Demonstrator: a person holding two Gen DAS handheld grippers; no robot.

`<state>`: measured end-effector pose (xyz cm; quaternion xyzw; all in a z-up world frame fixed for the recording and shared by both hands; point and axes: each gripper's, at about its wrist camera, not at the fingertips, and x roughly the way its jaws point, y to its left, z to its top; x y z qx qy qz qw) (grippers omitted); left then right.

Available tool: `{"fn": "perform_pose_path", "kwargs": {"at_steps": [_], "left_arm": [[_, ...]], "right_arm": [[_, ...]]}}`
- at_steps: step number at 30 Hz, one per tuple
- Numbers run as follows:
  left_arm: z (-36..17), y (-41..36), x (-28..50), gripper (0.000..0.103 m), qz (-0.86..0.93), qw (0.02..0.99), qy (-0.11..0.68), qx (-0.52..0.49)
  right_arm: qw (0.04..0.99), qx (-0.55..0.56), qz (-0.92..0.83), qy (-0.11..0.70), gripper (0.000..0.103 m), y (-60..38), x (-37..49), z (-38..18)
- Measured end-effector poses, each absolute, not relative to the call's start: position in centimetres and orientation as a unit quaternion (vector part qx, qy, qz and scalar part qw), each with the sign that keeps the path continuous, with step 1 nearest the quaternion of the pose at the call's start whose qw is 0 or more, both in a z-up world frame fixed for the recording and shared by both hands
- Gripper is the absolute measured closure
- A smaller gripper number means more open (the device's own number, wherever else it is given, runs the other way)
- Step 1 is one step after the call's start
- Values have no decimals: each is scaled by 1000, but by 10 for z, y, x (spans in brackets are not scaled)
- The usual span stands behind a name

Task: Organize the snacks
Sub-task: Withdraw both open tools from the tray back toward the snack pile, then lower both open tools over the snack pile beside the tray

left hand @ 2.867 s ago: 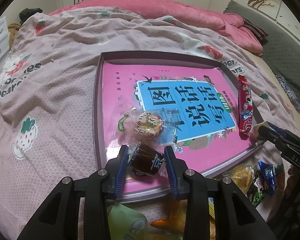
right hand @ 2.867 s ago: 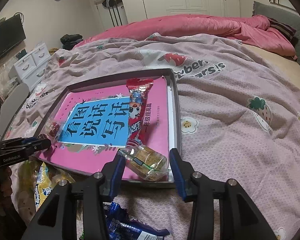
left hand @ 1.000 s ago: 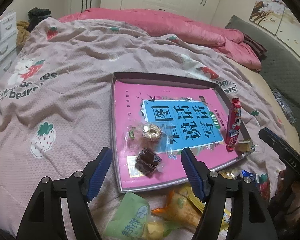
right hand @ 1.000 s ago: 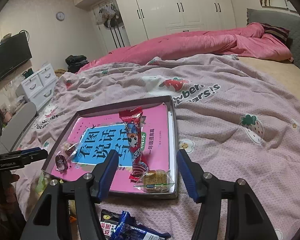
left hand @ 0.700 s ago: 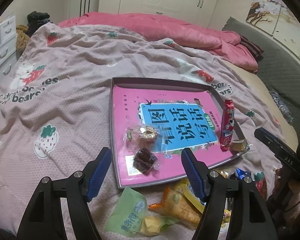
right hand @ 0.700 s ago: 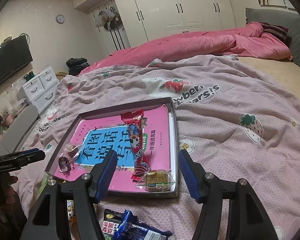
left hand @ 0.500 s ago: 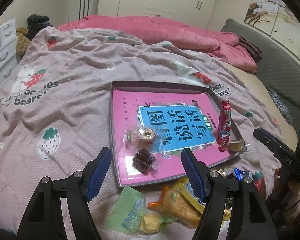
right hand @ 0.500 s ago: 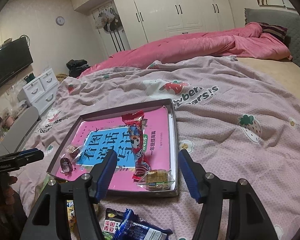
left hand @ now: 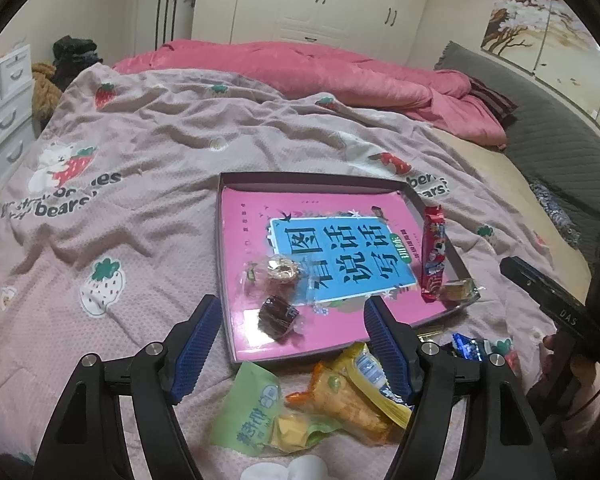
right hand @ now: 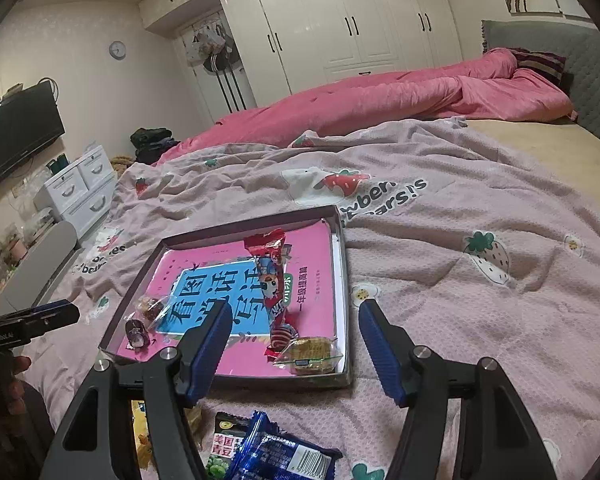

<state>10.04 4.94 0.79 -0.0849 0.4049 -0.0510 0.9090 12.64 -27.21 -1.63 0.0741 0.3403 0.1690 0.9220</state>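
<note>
A shallow box [left hand: 224,240] lined with a pink and blue book cover lies on the bed. In it are a dark brown candy [left hand: 278,316], a golden candy [left hand: 282,270], a long red packet [left hand: 434,252] and a cracker pack [left hand: 458,290]. My left gripper [left hand: 293,306] hovers over the box's near edge, its jaws opening, gripping nothing. My right gripper [right hand: 295,308] hangs above the box's near right corner, jaws opening too, with the cracker pack [right hand: 310,354] lying loose below.
Loose snacks lie on the blanket in front of the box: a green packet [left hand: 252,412], an orange packet [left hand: 340,404] and blue packets [right hand: 276,452]. A pink duvet [right hand: 380,108] is heaped at the bed's far side. Drawers [right hand: 80,192] stand left.
The left gripper has let go of the dark candy and the right of the cracker pack; both now lie in the box. Both grippers have drawn back, the left rising slightly over the last second.
</note>
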Motion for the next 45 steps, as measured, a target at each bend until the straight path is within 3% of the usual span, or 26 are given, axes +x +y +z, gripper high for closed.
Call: {"fn": "perform_pose_path", "kwargs": {"at_steps": [45], "left_arm": [[-18,-15,65,24,-95,878,467,-56]], "right_arm": [[918,15,189,348,33,-238,84,-7]]}}
